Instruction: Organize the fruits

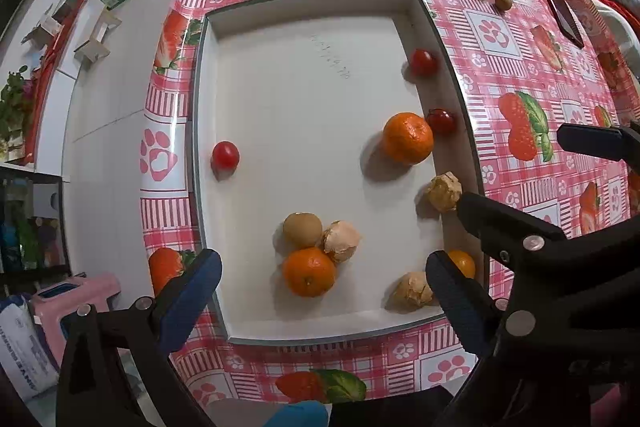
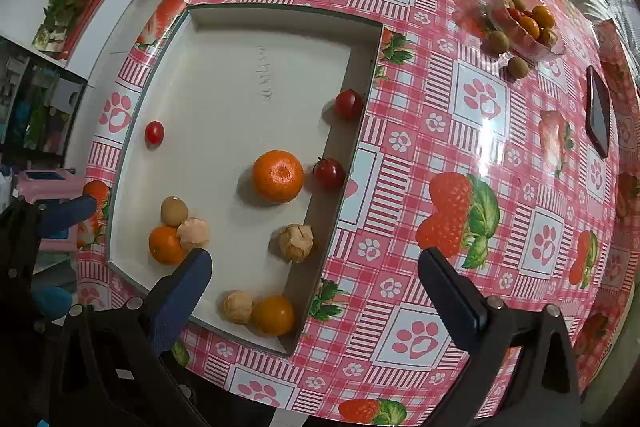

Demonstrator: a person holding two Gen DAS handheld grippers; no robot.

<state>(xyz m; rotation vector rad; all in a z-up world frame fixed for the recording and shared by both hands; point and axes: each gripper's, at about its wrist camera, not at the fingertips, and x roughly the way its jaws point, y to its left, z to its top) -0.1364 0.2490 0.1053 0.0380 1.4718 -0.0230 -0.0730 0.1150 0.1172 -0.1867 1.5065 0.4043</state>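
a: how did the fingers stand?

b: the left gripper was spread as wide as it went and held nothing; the small orange lay below, between its fingers but untouched. the right gripper was just as wide and empty, straddling the tray's right wall.

a: and the fruit?

b: all in the white tray: a big orange beside a cherry tomato near the right wall, another tomato alone by the left wall. the tray's upper half lay bare.

a: anything unclear?

b: the left gripper's finger partly hid a yellow fruit in the corner. the glass bowl sat far off, its contents hard to sort.
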